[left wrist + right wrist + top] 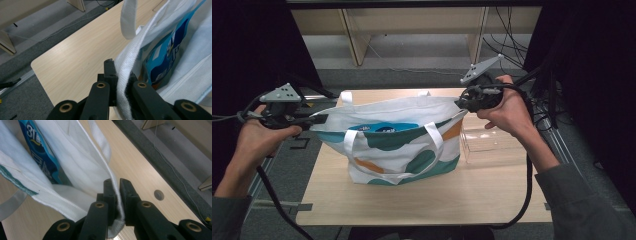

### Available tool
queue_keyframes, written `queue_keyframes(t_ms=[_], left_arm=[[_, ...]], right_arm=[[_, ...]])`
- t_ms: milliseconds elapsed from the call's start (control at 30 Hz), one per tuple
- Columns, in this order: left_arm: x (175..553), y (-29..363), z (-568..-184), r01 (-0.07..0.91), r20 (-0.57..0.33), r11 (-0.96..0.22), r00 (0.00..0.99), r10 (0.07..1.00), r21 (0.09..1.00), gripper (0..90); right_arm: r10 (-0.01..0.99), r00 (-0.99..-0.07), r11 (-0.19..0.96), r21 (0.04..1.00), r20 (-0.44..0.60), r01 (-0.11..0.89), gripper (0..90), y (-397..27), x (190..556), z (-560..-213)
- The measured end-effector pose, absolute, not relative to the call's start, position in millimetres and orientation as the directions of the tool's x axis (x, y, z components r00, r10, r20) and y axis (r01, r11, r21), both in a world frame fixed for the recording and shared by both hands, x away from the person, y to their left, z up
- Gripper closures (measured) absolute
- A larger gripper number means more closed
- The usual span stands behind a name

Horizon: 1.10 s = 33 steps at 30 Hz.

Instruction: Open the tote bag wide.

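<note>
Soft white canvas tote bag (404,145) with teal and orange blobs stands mid-worktop (422,200), mouth stretched open by the left gripper (314,121) and right gripper (462,102), each clamped on an end of its stitched rim, a glossy blue packet (384,128) inside.

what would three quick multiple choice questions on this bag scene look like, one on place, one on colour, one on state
1. Where does the clear plastic box sit?
A. on the table, by the tote bag's right-gripper end
B. inside the bag
C. on the floor

2. What colour is the packet inside the bag?
A. red
B. blue
C. yellow

3. What is the left gripper doing?
A. hanging open
B. clamping a bag handle
C. clamping the bag's rim

Answers: 1 A, the high view shows it there; 2 B, blue in all views; 3 C, white rim fabric sits between its jaws.
</note>
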<state>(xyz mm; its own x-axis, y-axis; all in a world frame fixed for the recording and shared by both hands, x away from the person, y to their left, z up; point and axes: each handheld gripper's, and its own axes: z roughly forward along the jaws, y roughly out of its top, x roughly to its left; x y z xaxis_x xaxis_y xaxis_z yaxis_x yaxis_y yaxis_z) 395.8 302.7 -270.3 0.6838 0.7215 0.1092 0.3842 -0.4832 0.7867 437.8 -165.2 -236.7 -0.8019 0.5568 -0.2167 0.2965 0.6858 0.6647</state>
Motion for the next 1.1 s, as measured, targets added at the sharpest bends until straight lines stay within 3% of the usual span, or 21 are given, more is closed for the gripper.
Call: queue_keyframes(t_ms=[367, 733, 1100], left_arm=[[412.0, 306.4, -316.8, 0.433, 0.09, -0.518, 0.697, 0.711, 0.738, 86.5], [423.5, 303.1, -380.3, 0.55, -0.017, -0.494, 0.679, 0.734, 0.674, 86.5], [442.3, 292.8, -461.4, 0.668, -0.141, -0.476, 0.652, 0.745, 0.572, 86.1]], right_arm=[[0.569, -0.803, 0.699, 0.618, -0.177, 0.36, 84.0, -159.6, 446.6, -288.2], [0.586, -0.801, 0.697, 0.58, -0.123, 0.422, 84.0, -158.0, 446.0, -347.3], [0.58, -0.795, 0.74, 0.521, -0.176, 0.425, 84.2, -154.6, 436.7, -418.2]])
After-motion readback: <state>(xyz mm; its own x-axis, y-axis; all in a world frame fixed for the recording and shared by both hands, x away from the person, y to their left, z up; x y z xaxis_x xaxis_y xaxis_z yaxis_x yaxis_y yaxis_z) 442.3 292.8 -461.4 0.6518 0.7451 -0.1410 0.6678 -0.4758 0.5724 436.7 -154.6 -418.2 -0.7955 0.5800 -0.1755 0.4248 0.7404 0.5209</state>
